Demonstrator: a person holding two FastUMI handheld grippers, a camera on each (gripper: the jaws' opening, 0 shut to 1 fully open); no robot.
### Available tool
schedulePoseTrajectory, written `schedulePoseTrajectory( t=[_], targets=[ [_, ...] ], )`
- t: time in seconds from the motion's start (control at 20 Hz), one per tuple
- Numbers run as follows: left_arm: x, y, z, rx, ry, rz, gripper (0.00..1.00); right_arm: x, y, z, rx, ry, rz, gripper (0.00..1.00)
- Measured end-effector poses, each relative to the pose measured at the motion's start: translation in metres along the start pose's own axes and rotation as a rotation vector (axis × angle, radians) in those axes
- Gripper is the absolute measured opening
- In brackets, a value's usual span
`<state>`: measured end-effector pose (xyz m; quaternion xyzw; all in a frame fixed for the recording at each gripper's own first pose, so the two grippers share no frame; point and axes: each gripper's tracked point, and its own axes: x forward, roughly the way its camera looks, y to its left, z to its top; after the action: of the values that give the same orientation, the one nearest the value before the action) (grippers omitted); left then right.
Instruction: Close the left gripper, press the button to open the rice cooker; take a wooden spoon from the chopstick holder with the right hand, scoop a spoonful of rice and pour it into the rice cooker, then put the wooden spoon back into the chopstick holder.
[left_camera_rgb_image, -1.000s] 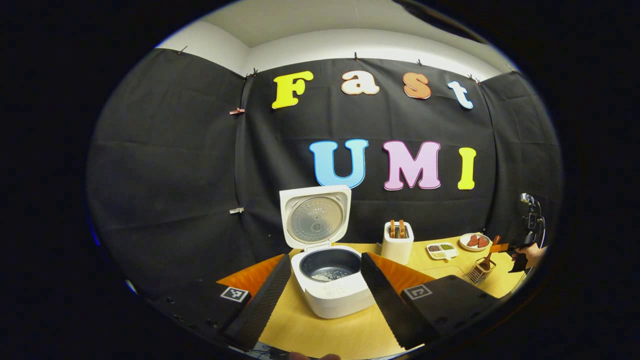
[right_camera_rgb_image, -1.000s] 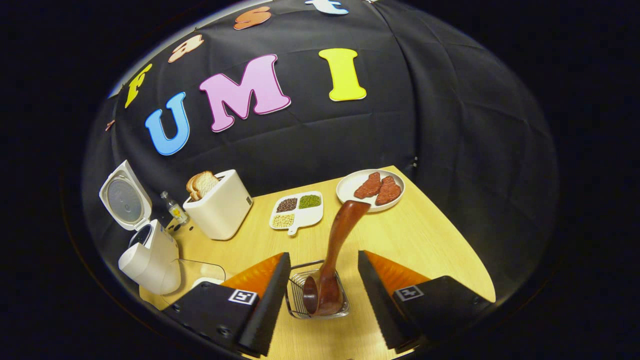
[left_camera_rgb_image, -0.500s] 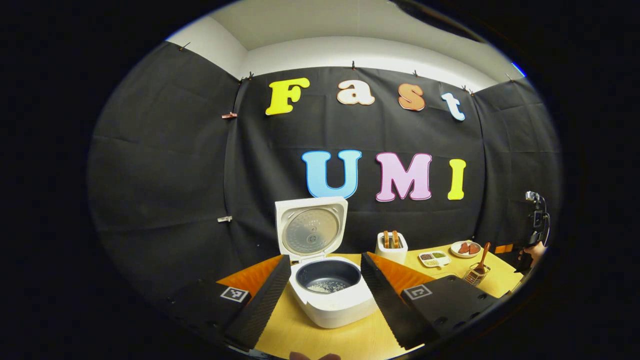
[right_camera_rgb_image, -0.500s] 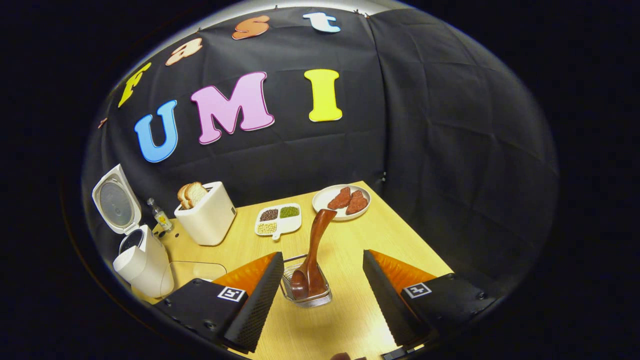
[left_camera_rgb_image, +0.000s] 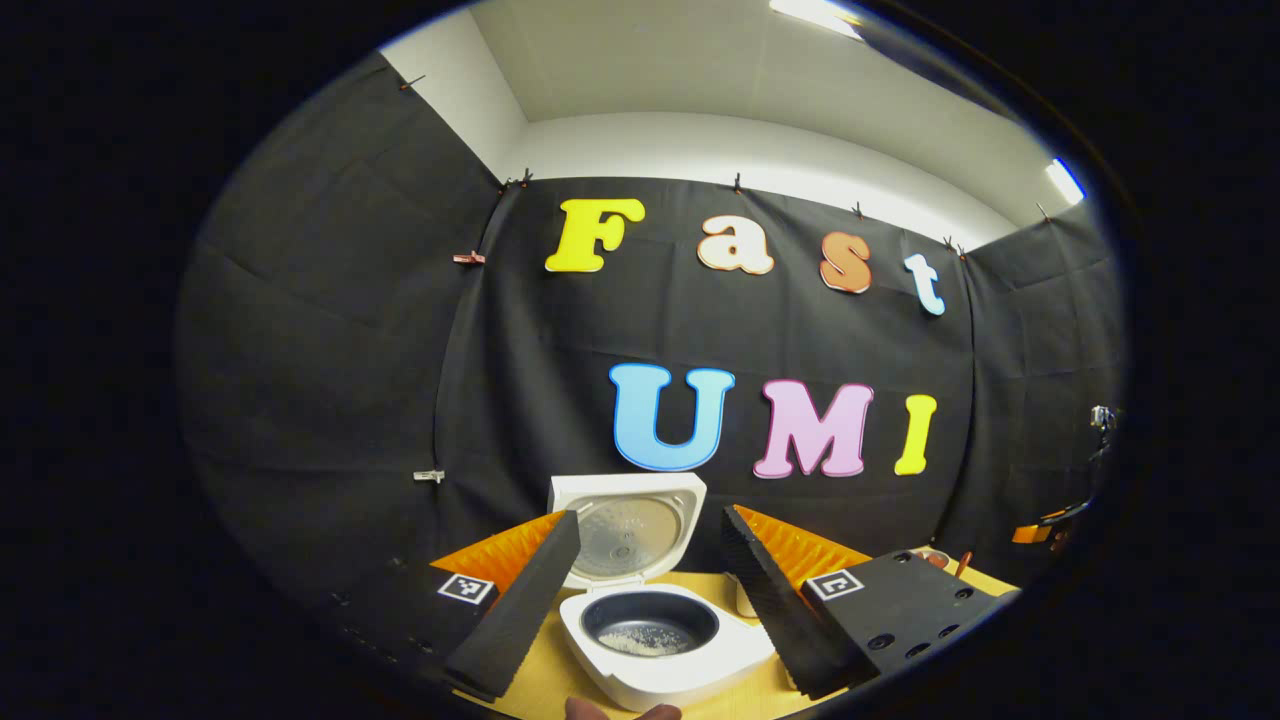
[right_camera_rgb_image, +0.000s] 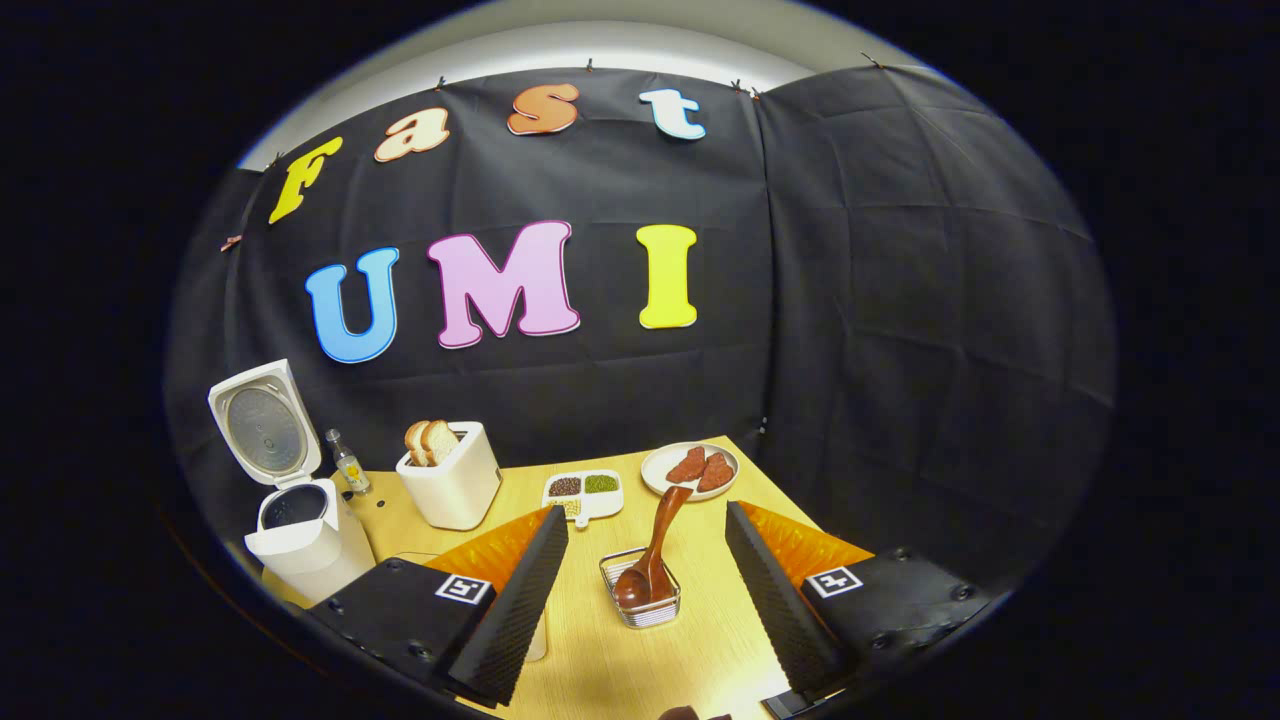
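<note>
In the left gripper view, the left gripper shows at the bottom of the frame with its two black ribbed fingers spread wide and nothing between them. Through the gap, at lower centre, stands the white rice cooker on the pale wooden table, its lid raised upright behind the dark inner pot. A small patch of white rice lies on the pot's bottom. At the far right edge of that frame the right gripper appears small and distant (orange and black parts only, too small to judge there).

In the right gripper view, the right gripper fills the bottom of the frame, its fingers likewise held far apart and gripping nothing. Between them, at lower centre, sits the small wire-mesh chopstick holder with the dark brown wooden spoon standing in it, bowl down and handle leaning toward the upper right. The fingers are near the holder on either side but do not touch it or the spoon.

Further back, from left to right across the middle of this frame: the open rice cooker, a small glass bottle, a white toaster with bread slices, a white divided dish of beans, and a white round plate with reddish pieces.
</note>
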<state>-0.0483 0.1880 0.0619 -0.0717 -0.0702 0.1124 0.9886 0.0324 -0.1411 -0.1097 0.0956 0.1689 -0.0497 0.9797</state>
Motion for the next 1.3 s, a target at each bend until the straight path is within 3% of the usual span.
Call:
schedulePoseTrajectory(
  t=[0.35,0.6,0.75,1.0,1.3],
  targets=[
    [0.085,0.012,0.048,0.059,-0.127,0.032,0.95,-0.046,0.05,0.055,0.07,-0.089,0.072,0.98],
    [0.161,0.006,0.053,0.049,-0.122,0.025,0.95,-0.073,0.062,0.064,-0.031,-0.117,0.071,0.98],
    [0.202,0.005,0.043,0.039,-0.106,0.018,0.95,-0.086,0.063,0.065,-0.061,-0.12,0.062,0.98],
    [0.264,0.019,0.001,0.118,-0.037,0.079,0.95,-0.101,0.051,0.062,-0.047,-0.124,0.02,0.98],
    [0.301,0.027,-0.058,0.122,0.104,0.104,0.95,-0.125,0.027,0.056,-0.026,-0.128,-0.047,0.98]
  ],
)
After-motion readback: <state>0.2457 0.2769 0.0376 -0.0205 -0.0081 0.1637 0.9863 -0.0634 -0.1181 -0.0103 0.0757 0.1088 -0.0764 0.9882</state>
